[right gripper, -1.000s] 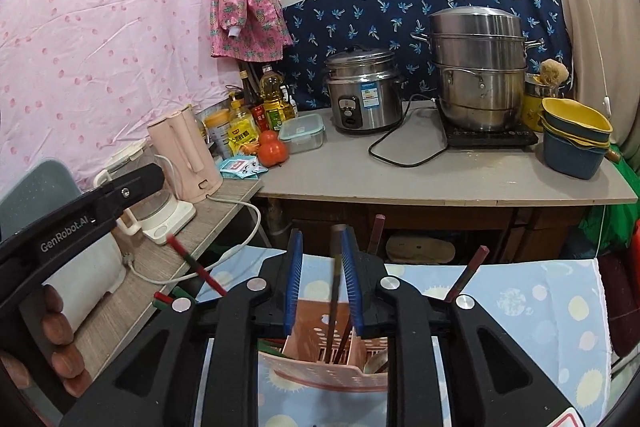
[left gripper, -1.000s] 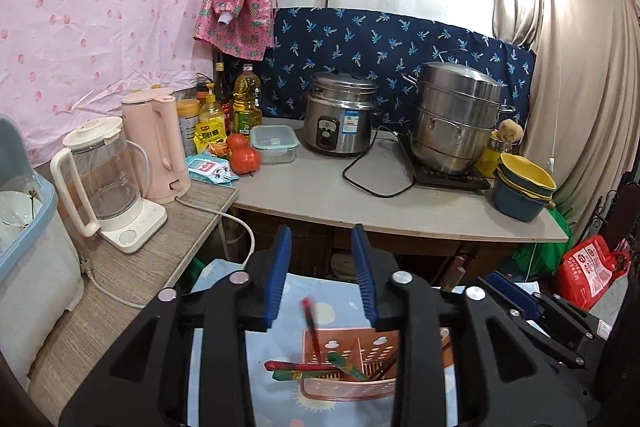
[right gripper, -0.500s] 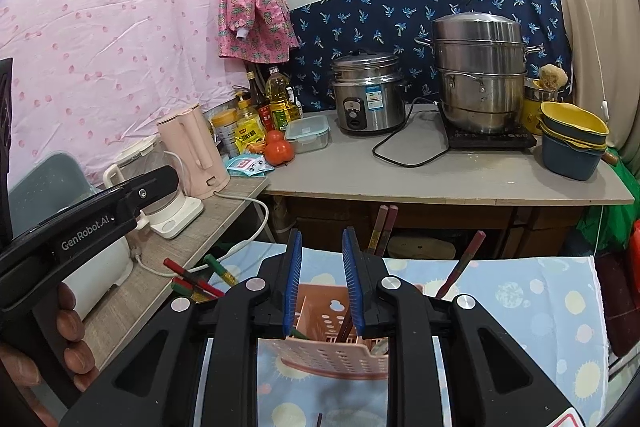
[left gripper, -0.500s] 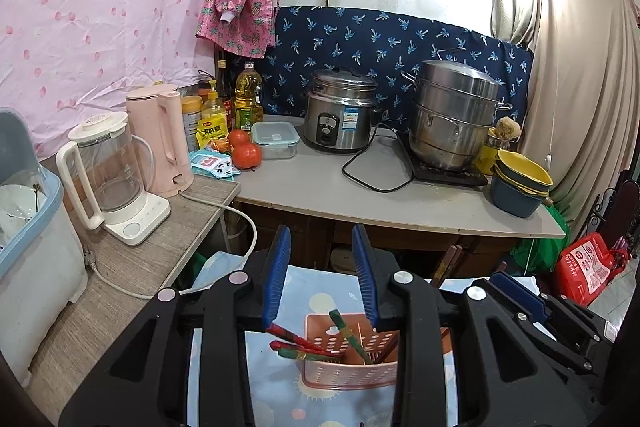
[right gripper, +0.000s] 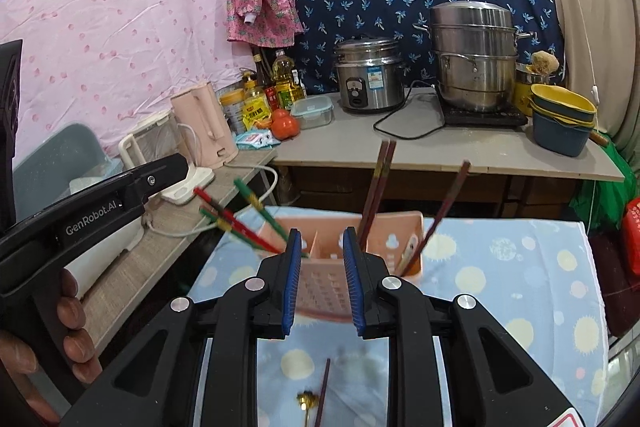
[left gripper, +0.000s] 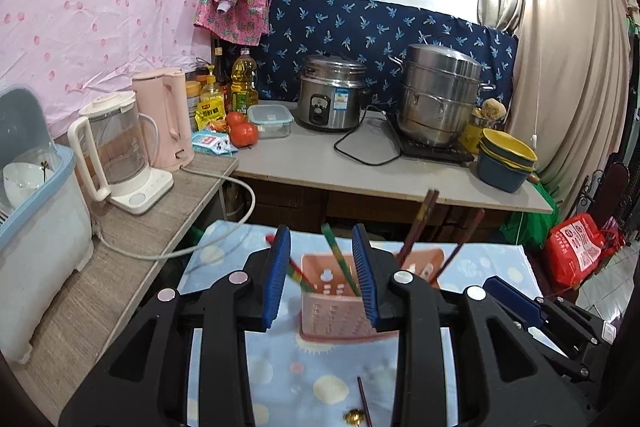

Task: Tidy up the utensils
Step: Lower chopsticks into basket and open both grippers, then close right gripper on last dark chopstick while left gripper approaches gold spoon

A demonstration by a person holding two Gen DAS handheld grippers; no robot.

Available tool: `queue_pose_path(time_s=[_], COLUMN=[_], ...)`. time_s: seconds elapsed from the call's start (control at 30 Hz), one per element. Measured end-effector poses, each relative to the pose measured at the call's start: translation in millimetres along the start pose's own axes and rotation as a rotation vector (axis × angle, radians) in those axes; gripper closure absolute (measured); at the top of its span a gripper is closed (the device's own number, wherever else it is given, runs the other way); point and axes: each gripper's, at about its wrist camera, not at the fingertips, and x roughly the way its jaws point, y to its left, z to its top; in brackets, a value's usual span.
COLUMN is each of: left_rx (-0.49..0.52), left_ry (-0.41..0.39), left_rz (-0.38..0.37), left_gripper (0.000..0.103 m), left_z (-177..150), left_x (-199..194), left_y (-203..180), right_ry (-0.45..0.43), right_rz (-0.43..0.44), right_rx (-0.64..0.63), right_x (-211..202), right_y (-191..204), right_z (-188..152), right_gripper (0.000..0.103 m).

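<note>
Right wrist view: both grippers pulled back from pink caddy.
Right gripper and left gripper apart, empty; loose chopstick now visible, unsorted.

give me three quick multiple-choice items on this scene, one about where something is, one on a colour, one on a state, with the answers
1. Where does the loose dark chopstick lie?
A. on the blue spotted cloth in front of the pink basket
B. on the grey counter
C. inside the rice cooker

2. What colour is the utensil basket?
A. green
B. pink
C. white

3. What state is the right gripper in?
A. clamped on a chopstick
B. clamped on the basket rim
C. jaws apart, holding nothing

Answers:
1. A: it rests flat on the cloth, nearer the camera than the basket.
2. B: its perforated walls are pale pink.
3. C: the basket shows through the gap between the blue pads, nothing pinched.
</note>
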Motion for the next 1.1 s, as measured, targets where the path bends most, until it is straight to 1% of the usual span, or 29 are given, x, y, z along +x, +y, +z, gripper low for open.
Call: queue_pose_path(time_s=[0.13,0.27,0.33,0.57,0.73,0.93,1.1], left_rx=[0.007,0.012,0.013,0.005,-0.003,-0.009,-0.007], left_ry=[0.037,0.093,0.133,0.253,0.322,0.394,0.42], left_rz=[-0.009,-0.022,-0.03,-0.055,-0.044,-0.023,-0.01], left_gripper=[0.072,0.072,0.072,0.072,0.072,0.072,0.072], left_z=[-30,-67,-88,-151,-186,-216,-229], left_x=[-11,-18,-20,-27,-28,-29,-29], left_y=[0,-2,-4,-6,-1,3,4], right_ry=[0.032,0.089,0.117,0.243,0.325,0.387,0.399], right_rz=[-0.014,-0.014,-0.022,-0.044,-0.037,-0.014,-0.003], right_rx=[-0.004,0.026,0.029,0.031,0.042,0.022,0.002], right_x=[-15,-27,-32,-43,-46,-44,-40], right_y=[-1,-4,-6,-4,-1,15,25], right_z=[-30,-67,-85,-156,-201,-233,-241], right_gripper=[0.081,0.081,0.081,0.081,0.081,0.081,0.081])
